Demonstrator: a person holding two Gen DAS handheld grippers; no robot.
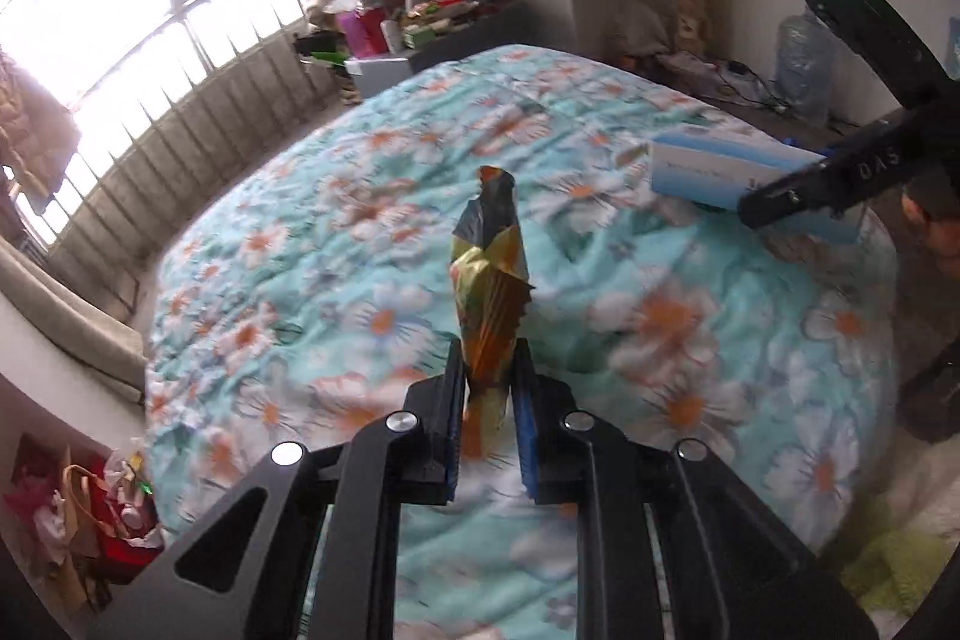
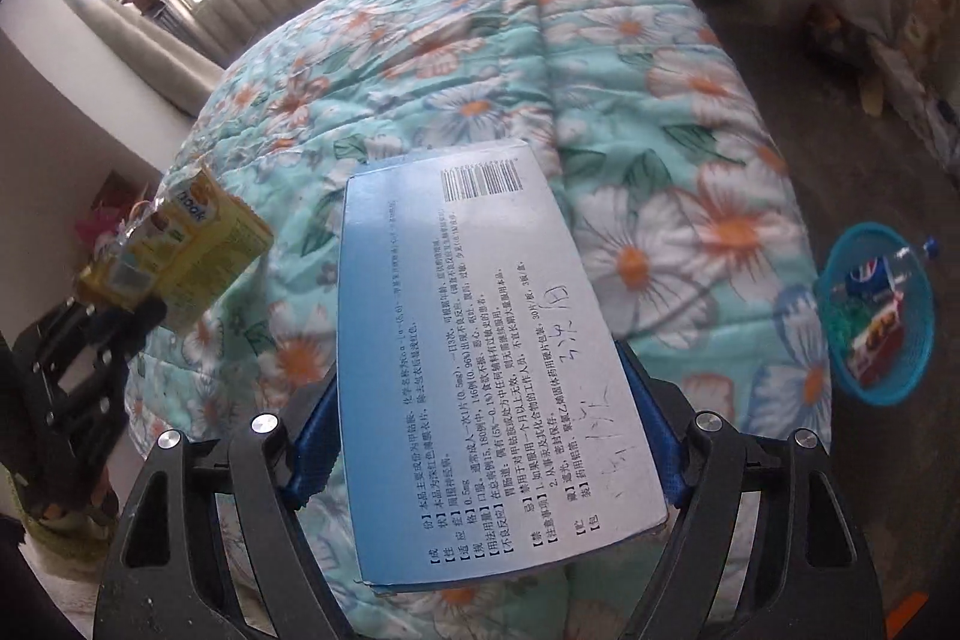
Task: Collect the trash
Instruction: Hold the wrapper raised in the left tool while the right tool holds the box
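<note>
You hold 2 items, left hand-held gripper (image 1: 489,400) pinching wrapper (image 1: 491,274), right hand-held gripper (image 2: 480,454) clamping medicine box (image 2: 480,370); blue basket (image 2: 918,340) drop remains.

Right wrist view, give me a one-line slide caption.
Right gripper holds a medicine box over the floral bed; left gripper holds a snack wrapper, blue basket waiting.

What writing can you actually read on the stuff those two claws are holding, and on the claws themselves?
"book": yellow snack wrapper, held by the left gripper.
Chinese medicine instructions, a barcode and a handwritten note: white and blue box, in the right gripper; too small to quote reliably.
Raised letters on the right gripper's arm: blurred.
</note>
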